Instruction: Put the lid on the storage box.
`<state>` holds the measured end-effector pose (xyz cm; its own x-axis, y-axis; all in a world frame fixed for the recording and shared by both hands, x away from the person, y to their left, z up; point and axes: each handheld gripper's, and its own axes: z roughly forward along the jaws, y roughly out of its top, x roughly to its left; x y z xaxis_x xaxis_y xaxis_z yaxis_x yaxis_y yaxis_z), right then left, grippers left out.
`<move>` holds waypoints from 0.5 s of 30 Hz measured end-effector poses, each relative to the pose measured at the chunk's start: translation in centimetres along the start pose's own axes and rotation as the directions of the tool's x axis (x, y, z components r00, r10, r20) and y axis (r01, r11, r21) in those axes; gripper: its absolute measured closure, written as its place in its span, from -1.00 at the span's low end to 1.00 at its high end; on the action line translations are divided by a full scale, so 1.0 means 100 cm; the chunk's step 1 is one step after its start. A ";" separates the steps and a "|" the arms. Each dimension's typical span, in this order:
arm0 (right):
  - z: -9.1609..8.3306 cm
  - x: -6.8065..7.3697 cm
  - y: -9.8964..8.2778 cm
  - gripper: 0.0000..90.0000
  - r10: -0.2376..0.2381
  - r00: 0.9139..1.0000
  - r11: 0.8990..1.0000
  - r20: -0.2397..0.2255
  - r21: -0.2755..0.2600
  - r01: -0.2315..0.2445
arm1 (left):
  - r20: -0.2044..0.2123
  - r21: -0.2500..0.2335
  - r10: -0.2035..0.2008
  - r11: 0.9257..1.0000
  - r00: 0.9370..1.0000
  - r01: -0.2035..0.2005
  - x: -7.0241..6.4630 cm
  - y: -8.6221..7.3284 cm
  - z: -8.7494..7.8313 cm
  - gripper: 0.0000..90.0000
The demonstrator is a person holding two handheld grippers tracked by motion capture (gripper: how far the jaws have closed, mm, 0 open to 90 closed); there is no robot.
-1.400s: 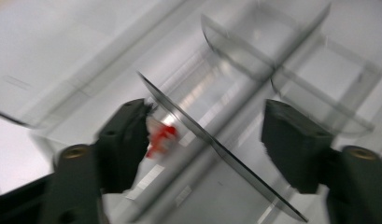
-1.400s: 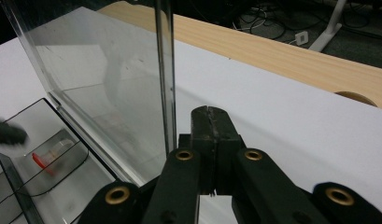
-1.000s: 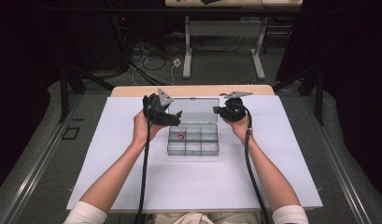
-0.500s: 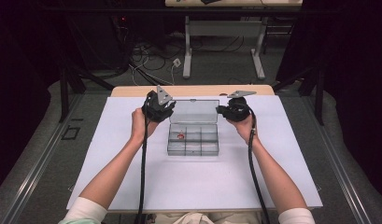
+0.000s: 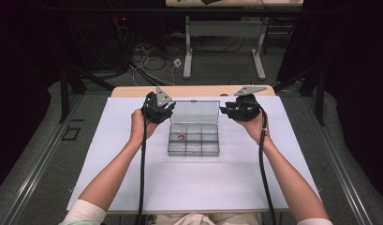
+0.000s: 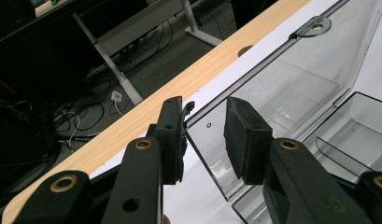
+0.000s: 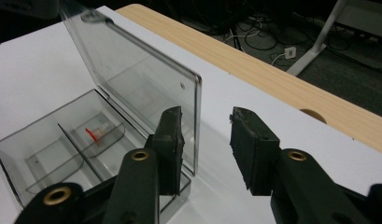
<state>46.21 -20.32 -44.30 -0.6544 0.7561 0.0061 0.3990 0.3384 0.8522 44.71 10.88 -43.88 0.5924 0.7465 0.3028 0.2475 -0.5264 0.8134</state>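
High view: we see the clear compartment box (image 5: pixel 194 149) near the middle of the white table (image 5: pixel 133 183). Its lid (image 5: pixel 194 112) stands upright along the far side. The left gripper (image 5: pixel 168 111) is at the lid's left end and the right gripper (image 5: pixel 224 110) is at its right end. A small red piece (image 5: pixel 180 136) lies in a far-left compartment. We judge the step in hand to be swinging this lid on its hinge.

Left gripper view: the left gripper (image 6: pixel 202 112) has a visible gap between its pads. The lid's corner (image 6: pixel 282 88) reaches into that gap, close against one pad, but we see no squeeze from both sides. To do this well, we would bring both pads flat onto the corner, away from the hinge. Then the thin plastic turns without twisting.

Right gripper view: the right gripper (image 7: pixel 205 116) stands open and its jaws have just been opening. The lid's (image 7: pixel 132 79) free edge rises just beside one pad and is not pressed. White table shows through the gap. We would keep this gripper near enough to steady that edge and follow the hinge's arc slowly. We would avoid pushing the box (image 7: pixel 20 161) along the table, so that the red piece (image 7: pixel 91 132) stays in its compartment.
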 end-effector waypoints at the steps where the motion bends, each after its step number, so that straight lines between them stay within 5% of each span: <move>1: 0.002 0.001 0.004 0.41 -0.004 1.000 1.000 0.004 -0.002 0.004 | 0.002 -0.001 -0.001 1.000 1.000 0.001 0.000 0.000 0.000 0.50; 6: 0.011 0.007 0.015 0.59 -0.016 1.000 1.000 0.016 0.020 0.016 | 0.008 -0.004 0.001 1.000 1.000 -0.001 0.000 -0.001 -0.001 0.50; 15: 0.007 0.020 0.008 0.75 -0.056 0.998 0.998 0.032 0.032 0.055 | 0.050 -0.004 -0.009 1.000 0.999 0.009 0.000 -0.004 -0.011 0.51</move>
<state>45.67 -18.15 -43.92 -0.6551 0.7533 -0.0580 0.3829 0.3973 0.8340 43.76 11.50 -43.68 0.6278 0.7298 0.2706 0.2499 -0.5183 0.8179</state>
